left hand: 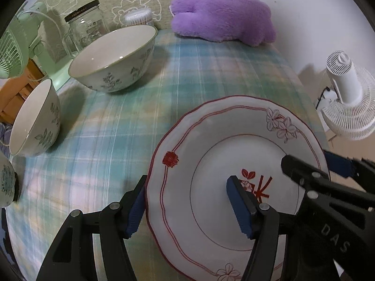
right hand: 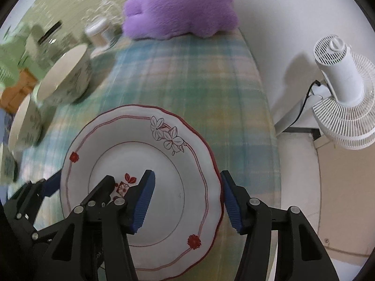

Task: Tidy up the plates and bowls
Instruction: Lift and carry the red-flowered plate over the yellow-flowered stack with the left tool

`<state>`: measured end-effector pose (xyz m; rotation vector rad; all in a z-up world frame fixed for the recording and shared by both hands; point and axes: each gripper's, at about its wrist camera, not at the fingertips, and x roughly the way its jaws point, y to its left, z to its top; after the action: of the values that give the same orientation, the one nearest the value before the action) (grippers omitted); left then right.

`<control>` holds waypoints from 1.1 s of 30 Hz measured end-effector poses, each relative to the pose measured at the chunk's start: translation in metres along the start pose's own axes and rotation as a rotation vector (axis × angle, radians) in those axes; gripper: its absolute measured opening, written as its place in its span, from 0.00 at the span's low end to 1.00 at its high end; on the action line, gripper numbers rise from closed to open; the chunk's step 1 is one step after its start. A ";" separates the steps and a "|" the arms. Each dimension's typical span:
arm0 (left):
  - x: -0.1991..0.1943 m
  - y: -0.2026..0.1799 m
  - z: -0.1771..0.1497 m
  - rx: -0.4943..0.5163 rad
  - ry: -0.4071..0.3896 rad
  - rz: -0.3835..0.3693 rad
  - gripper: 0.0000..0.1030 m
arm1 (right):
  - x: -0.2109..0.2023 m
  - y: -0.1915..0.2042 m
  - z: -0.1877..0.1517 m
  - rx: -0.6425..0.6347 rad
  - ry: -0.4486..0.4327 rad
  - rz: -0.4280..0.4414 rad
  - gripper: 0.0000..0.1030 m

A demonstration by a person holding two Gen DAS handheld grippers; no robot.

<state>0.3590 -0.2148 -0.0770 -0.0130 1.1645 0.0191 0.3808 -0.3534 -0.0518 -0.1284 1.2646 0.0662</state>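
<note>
A white plate (left hand: 211, 140) with red lines and flowers lies on the plaid tablecloth (left hand: 105, 140). My left gripper (left hand: 187, 201) is open and straddles the plate's left rim, one finger over the plate, one outside it. My right gripper (right hand: 187, 199) is open and straddles the right rim of the plate (right hand: 145, 140); it also shows in the left wrist view (left hand: 316, 171). A large leaf-patterned bowl (left hand: 117, 58) and a smaller one (left hand: 35, 121) stand at the left, with the edge of a third bowl (left hand: 7, 182) nearer.
A purple plush toy (left hand: 222, 16) lies at the table's far end. A glass jar (left hand: 86, 28), a small container (left hand: 138, 16) and a green fan (left hand: 14, 44) stand at the far left. A white fan (left hand: 346, 98) stands off the table's right edge.
</note>
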 end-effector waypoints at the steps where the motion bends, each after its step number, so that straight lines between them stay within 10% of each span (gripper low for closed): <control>1: 0.000 -0.001 0.000 0.007 -0.001 0.002 0.66 | 0.000 0.000 -0.002 -0.004 -0.010 -0.005 0.52; 16: -0.008 -0.003 0.003 0.001 -0.010 0.001 0.69 | 0.002 0.000 -0.004 0.046 -0.012 -0.032 0.51; 33: -0.098 0.000 -0.019 0.043 -0.141 -0.075 0.69 | -0.100 0.014 -0.035 0.113 -0.130 -0.120 0.51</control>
<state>0.3030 -0.2163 0.0060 -0.0174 1.0224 -0.0701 0.3159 -0.3418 0.0327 -0.1001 1.1257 -0.0989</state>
